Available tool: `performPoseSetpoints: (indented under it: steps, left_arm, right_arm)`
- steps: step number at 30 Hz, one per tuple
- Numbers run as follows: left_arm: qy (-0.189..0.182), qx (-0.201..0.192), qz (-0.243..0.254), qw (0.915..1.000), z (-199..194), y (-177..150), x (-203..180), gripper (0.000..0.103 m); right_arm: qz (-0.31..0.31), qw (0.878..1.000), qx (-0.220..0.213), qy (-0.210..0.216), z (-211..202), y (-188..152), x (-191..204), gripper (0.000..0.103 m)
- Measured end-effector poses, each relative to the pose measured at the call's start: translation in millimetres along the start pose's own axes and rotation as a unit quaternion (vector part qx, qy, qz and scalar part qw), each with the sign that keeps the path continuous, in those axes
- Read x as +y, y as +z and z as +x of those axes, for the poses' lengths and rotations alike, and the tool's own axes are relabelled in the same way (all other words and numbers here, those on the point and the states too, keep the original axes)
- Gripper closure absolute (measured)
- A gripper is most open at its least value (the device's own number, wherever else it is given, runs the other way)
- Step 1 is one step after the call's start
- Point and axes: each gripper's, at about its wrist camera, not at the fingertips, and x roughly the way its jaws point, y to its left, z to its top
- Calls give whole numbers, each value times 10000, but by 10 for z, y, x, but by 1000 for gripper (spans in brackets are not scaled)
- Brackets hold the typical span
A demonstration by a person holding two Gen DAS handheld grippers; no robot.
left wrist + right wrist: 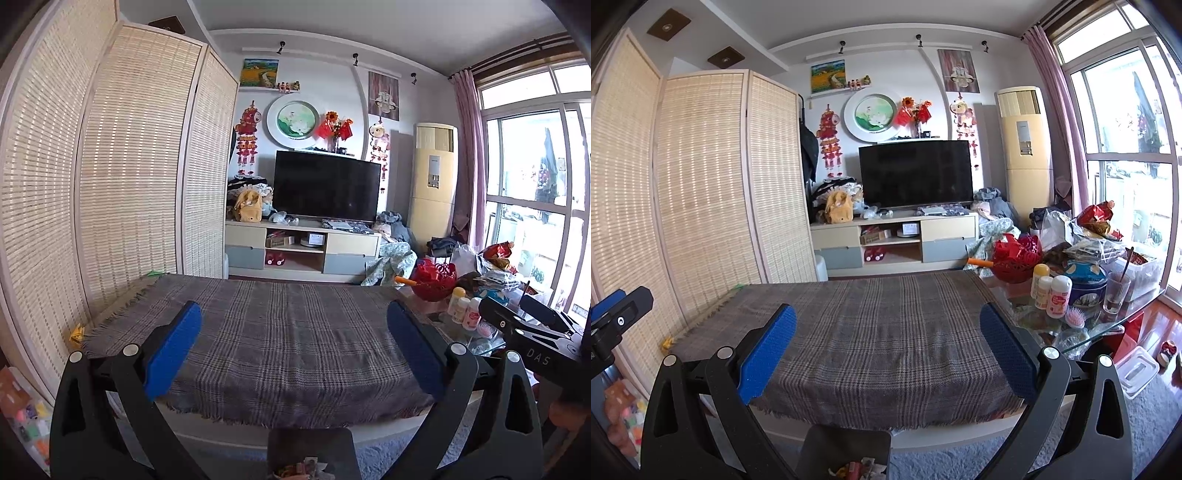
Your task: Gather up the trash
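Note:
A plaid cloth (288,332) (879,332) covers the table in front of both grippers. A small yellow paper scrap (76,332) (667,342) lies at the cloth's left edge, and a green scrap (155,274) (738,286) sits at its far left corner. My left gripper (294,310) and right gripper (888,312) both hover open over the near edge, holding nothing. Below them stands a dark bin (310,434) (849,430) with some colourful trash inside. The right gripper's body (532,328) shows in the left wrist view, and the left gripper's body (613,314) in the right wrist view.
A bamboo folding screen (122,166) stands close along the table's left side. The glass table end on the right is crowded with bottles (1058,301), a red basket (1015,258), a blue tin (1084,282), a glass cup (1115,291) and bags. A plastic box (1137,369) lies on the floor.

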Motion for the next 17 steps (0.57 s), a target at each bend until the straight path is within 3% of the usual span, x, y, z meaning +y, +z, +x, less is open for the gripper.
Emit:
performPoseSetpoints:
  steps: [12,17]
  left_arm:
    - [85,59,-81,9999,24,8,65,8]
    - [-137,194,-204,9995,65,-3,110,8]
  right_arm:
    - [1,10000,7,-2,2,5,0,3]
    - [-8,10000,21,0,7,2,0,3]
